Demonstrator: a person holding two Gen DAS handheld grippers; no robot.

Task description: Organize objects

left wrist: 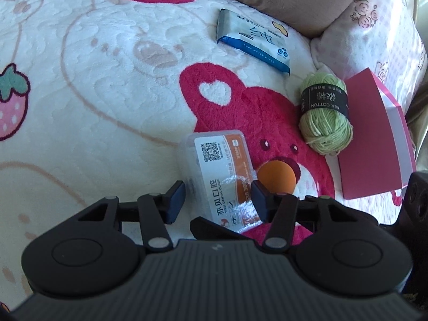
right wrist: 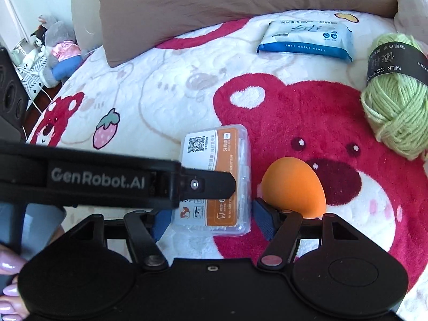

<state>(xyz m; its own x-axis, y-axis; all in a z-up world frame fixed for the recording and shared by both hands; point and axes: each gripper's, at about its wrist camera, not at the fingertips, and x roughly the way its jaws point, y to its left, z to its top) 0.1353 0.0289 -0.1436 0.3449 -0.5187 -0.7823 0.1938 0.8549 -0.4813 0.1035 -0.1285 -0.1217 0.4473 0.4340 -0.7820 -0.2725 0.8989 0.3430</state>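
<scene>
- Your left wrist view is showing what the right one is missing: a pink box (left wrist: 374, 139) at 3 o'clock, with the green yarn ball (left wrist: 325, 112) lying against its near edge.
- Your right wrist view is giving you the bedside instead: plush toys (right wrist: 57, 50) on the floor at 10 o'clock, and your fingers (right wrist: 10, 291) with painted nails at 8 o'clock.
- Both views are showing the wipes pack (left wrist: 254, 41) at 12 o'clock and the brown pillow (right wrist: 214, 2) beyond it.
- The clear dental floss box (left wrist: 219, 179) is lying on the bear blanket (left wrist: 107, 93), with the orange sponge egg (right wrist: 293, 190) just beside it at 3 o'clock.
- Your left tongs (left wrist: 218, 200) are pointing steeply down, jaws standing partly open on either side of the floss box; I cannot tell whether the pads are pressing on it.
- Your right tongs (right wrist: 211, 222) are angling down too, partly open around the same box, its right pad sitting between box and egg; contact is unclear.
- In the right view, the left tongs are reaching across from 9 o'clock over the box.
</scene>
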